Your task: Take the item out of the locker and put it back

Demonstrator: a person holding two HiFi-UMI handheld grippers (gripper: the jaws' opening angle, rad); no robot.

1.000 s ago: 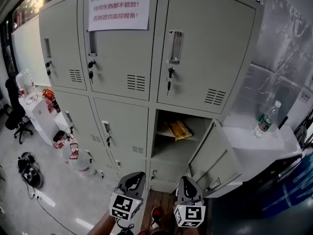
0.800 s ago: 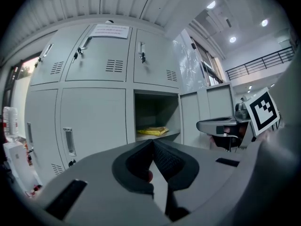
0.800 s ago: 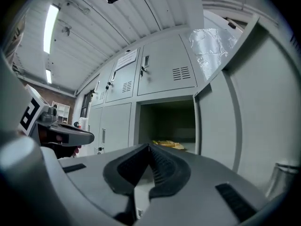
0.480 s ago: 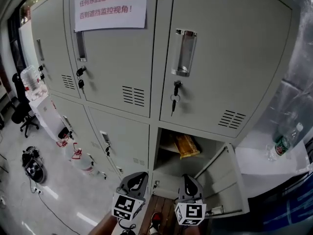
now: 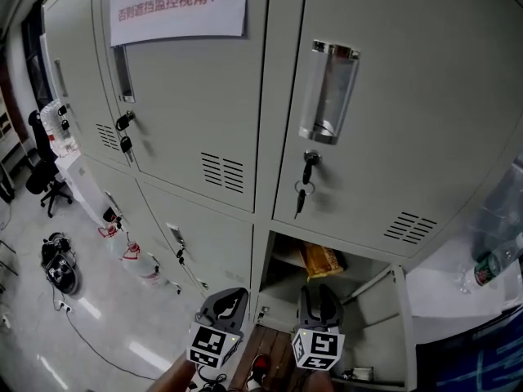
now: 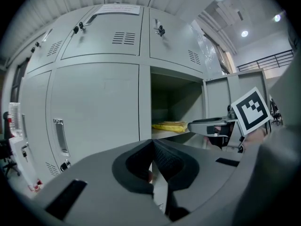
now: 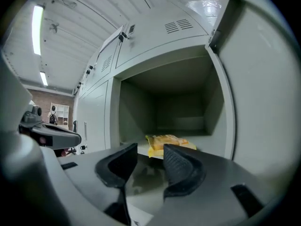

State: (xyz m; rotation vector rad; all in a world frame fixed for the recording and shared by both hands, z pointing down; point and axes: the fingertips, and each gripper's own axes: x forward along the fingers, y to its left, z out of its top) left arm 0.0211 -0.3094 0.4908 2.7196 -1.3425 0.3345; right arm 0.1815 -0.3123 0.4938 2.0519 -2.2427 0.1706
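Note:
A yellow snack packet (image 5: 320, 259) lies on the shelf of the open lower locker compartment (image 5: 282, 278); it also shows in the left gripper view as the packet (image 6: 170, 125) and in the right gripper view as the packet (image 7: 168, 142). My right gripper (image 5: 318, 301) points at that compartment from just outside it, and its jaws are opening with nothing between them (image 7: 150, 160). My left gripper (image 5: 226, 301) hangs to its left before the shut locker doors, jaws shut and empty (image 6: 153, 154).
The compartment's door (image 5: 396, 321) stands swung open to the right. Shut grey lockers with keys in their locks (image 5: 306, 174) fill the wall above and to the left. A water bottle (image 5: 490, 261) stands on a white surface at the right. Bottles and cables lie on the floor at left.
The head view has drawn much nearer to the lockers and tilted. My right gripper's jaws have parted; earlier they were together. The left gripper keeps its place.

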